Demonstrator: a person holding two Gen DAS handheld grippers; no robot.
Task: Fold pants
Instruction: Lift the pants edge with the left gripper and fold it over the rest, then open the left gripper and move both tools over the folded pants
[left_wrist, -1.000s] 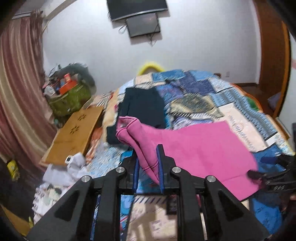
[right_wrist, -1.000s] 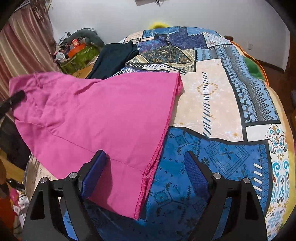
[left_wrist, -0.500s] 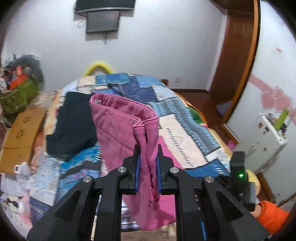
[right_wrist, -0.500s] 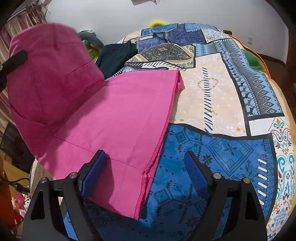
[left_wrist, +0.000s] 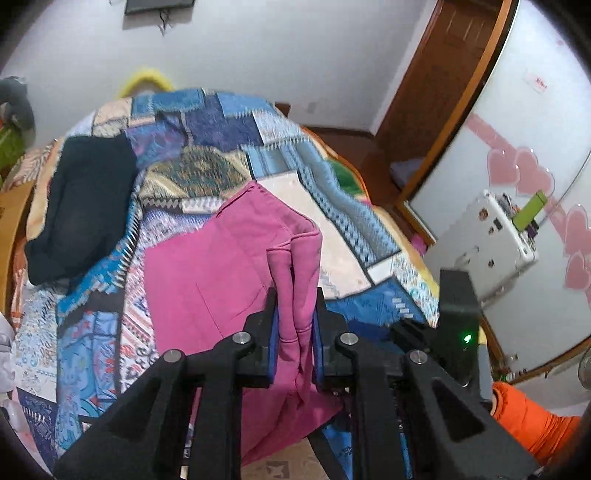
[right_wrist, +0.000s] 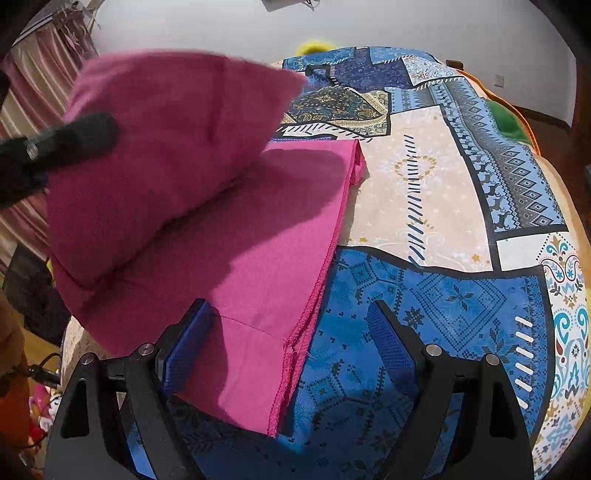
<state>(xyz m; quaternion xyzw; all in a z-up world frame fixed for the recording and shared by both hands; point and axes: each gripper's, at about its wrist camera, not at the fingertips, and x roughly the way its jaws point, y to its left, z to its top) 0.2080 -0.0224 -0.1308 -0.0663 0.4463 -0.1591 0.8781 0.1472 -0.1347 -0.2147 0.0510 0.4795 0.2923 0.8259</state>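
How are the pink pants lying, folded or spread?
Mid-fold: the left hand-held gripper lifts one end of the pink pants over the flat rest.

left gripper clamped on raised cloth; right gripper low, jaws spread wide apart.

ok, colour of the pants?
Pink, magenta-like pants, clearest in the right wrist view.

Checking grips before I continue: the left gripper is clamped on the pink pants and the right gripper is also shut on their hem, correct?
Not quite. The left gripper is clamped on the pink pants, but the right gripper is open, its jaws spread wide around the hem, as the right wrist view shows.
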